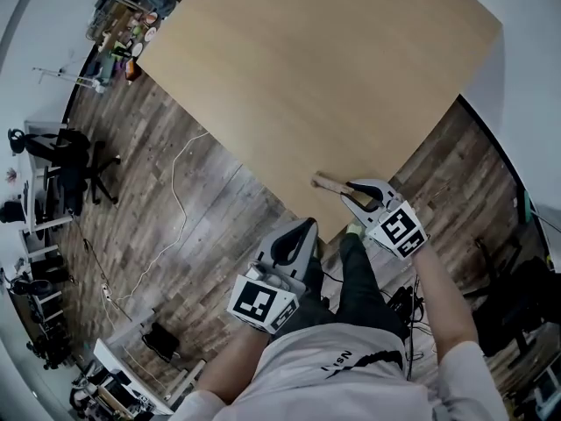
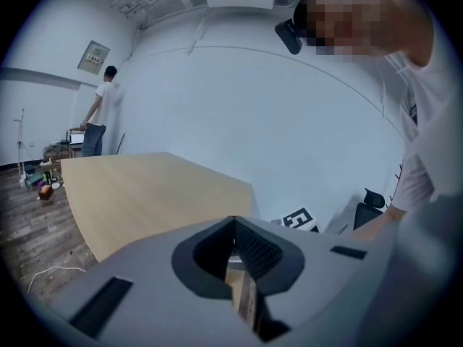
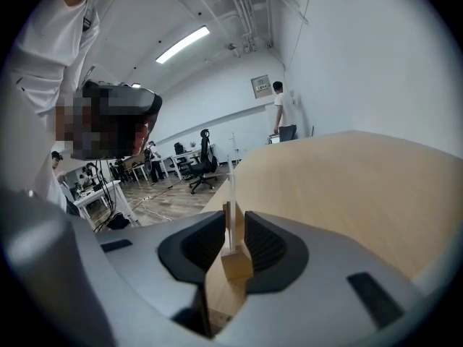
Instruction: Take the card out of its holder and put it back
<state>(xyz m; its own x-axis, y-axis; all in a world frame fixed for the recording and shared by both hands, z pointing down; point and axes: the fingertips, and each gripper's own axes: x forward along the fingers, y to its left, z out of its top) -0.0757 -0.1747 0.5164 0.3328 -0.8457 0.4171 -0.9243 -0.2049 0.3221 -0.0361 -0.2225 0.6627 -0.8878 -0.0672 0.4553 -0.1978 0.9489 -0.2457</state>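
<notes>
A small wooden card holder (image 1: pixel 326 182) lies at the near edge of the large light-wood table (image 1: pixel 307 77), with my right gripper (image 1: pixel 351 191) shut on it. In the right gripper view the holder's block (image 3: pixel 236 264) sits between the jaws, and a thin pale card (image 3: pixel 231 194) stands upright in its slot, seen edge-on. My left gripper (image 1: pixel 302 232) hangs just off the table's near corner, left of the right one. It is shut, its tips meeting with nothing between them (image 2: pixel 233 226). The right gripper's marker cube (image 2: pixel 299 219) shows beyond it.
The tabletop (image 3: pixel 347 186) stretches bare beyond the holder. A person (image 2: pixel 98 118) stands at the far wall. Office chairs (image 1: pixel 79 169) and desks lie to the left on the wood floor, where a white cable (image 1: pixel 175 200) runs beside the table.
</notes>
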